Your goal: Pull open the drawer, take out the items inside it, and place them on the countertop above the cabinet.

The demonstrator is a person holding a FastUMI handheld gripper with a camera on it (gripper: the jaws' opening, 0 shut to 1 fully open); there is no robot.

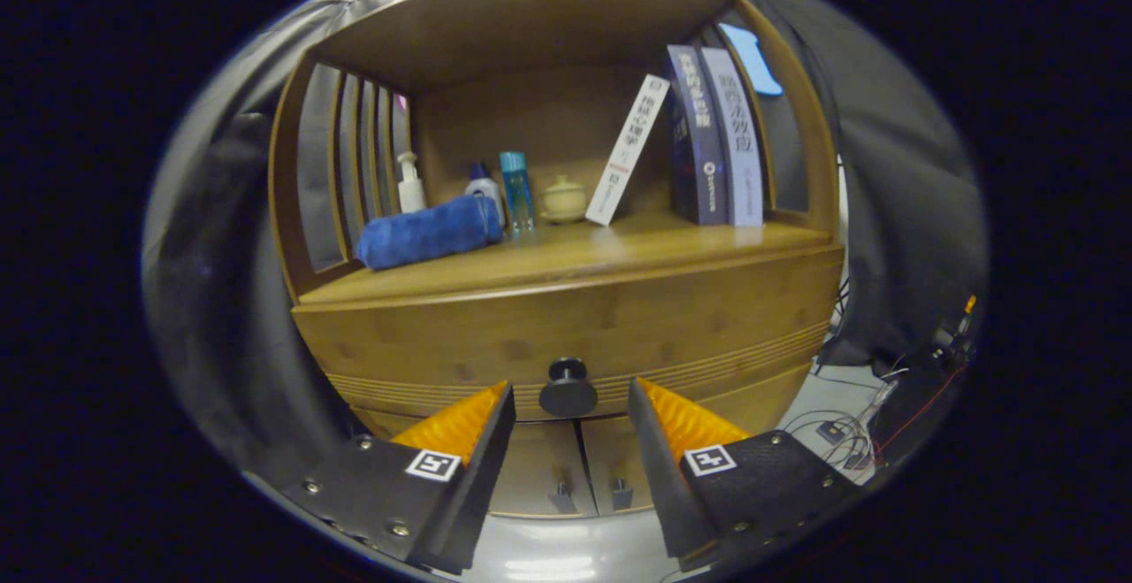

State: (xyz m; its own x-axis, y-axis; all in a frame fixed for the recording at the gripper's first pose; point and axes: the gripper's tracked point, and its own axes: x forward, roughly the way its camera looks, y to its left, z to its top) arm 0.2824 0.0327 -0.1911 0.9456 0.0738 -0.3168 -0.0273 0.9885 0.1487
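Observation:
A bamboo cabinet stands in front of me, its drawer (619, 318) closed, with a round black knob (567, 388) at the middle of the drawer's front. My gripper (570, 397) is open, its two fingers on either side of the knob and not touching it. The knob sits between the fingertips, slightly beyond them. Above the drawer lies the countertop (610, 251), the floor of an open shelf. What lies inside the drawer is hidden.
On the countertop lie a rolled blue towel (429, 231), a white pump bottle (409, 183), two small bottles (516, 189), a cream lidded jar (563, 200), a leaning white book (628, 149) and two upright books (716, 136). Two small doors (575, 477) sit below the drawer. Cables (849, 433) lie on the floor at the right.

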